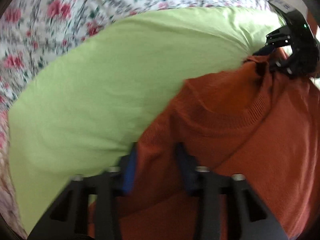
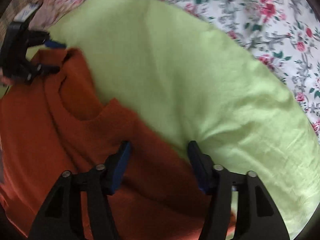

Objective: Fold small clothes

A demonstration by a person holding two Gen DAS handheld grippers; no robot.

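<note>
Sweater (image 1: 230, 140) is the landmark here: rust-orange knit, lying on a lime green cloth (image 1: 96, 92) that's spread over a floral sheet (image 1: 40, 20). Its ribbed neckline (image 1: 224, 120) faces up, and the green shows past the sweater's collar side, with the flowers beyond that.

Left gripper (image 1: 157, 148) sits at one shoulder of the sweater, fingers set narrowly with knit bunched between them; from the right wrist view it looks like it's pinching that shoulder edge. Right gripper (image 2: 159, 146) is at the other shoulder, fingers wider apart, straddling the sweater's edge where it meets the green. Can't tell if it's gripping the fabric. Both views are pretty blurry.
</note>
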